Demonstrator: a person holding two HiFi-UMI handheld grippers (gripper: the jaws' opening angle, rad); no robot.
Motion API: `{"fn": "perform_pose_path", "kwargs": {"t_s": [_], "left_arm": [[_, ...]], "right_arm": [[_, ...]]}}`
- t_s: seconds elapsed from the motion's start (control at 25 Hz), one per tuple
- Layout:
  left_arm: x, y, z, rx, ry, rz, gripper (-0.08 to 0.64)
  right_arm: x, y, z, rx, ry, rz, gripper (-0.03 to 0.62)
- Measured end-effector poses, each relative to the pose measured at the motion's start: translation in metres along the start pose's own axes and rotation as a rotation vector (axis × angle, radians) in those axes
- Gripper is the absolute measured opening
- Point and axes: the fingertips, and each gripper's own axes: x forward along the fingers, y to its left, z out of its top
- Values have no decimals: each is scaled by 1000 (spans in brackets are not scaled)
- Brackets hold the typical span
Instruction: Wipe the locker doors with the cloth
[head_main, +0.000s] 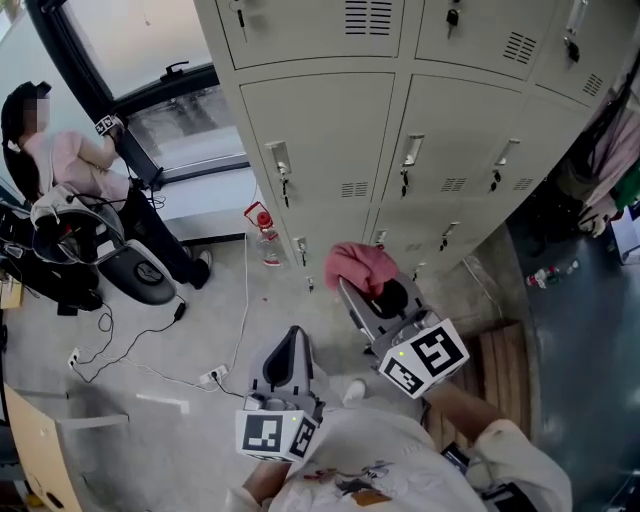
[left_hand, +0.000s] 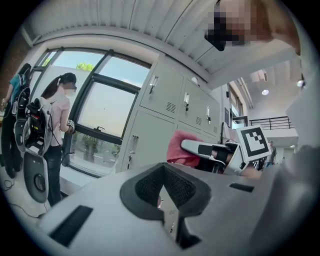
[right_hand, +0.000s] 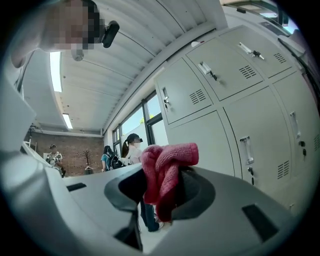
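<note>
Near the locker doors, head view: pink cloth bunched at tip of right gripper, aimed at the doors; left gripper well apart. Left gripper view: jaws pressed together, nothing between. Right gripper view: jaws clamped on cloth, long axis upright, folded end topmost.

A person in a pink top stands by the window, a clear bottle with a red cap stands on the floor, and a white power strip lies among cables.
</note>
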Motion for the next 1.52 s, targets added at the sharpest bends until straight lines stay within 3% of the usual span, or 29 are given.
{"fn": "perform_pose_path", "kwargs": {"t_s": [0.4,0.76,0.88,1.28,1.52], "left_arm": [[70,76,33,-19,-10,-33,5],[134,139,64,11,9,-115,6],[149,144,66,27,21,-135,5],[176,158,88,16,-31,-84,5],[182,154,91,0,-39,-81,5]], "right_arm": [[107,-23,26,-33,-48,-32,135],[183,-47,48,-77,-108,-146,138],[202,-49,53,-81,-115,-152,138],[252,-47,78,-128,-108,-87,138],[268,-52,87,-155,-88,-113,140]]}}
